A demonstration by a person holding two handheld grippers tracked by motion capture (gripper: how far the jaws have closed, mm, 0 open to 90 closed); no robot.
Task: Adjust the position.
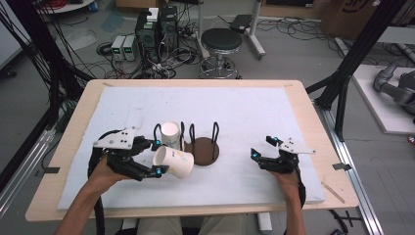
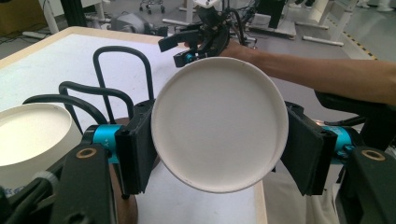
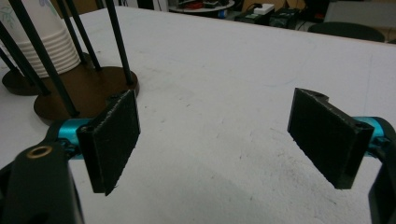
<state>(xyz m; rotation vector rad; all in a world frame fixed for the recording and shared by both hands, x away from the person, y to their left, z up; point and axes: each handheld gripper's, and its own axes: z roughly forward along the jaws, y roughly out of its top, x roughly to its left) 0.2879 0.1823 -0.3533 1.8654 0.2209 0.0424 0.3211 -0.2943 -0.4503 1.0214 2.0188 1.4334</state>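
The left tongs grasp a white paper cup lying on its side, just beside the wire rack with its cup stack. Free white cloth on the desk lies beyond the right tongs, which rest released, forearm low.

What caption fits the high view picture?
Left hand-held gripper holds a tilted white cup beside the rack; right hand-held gripper waits open.
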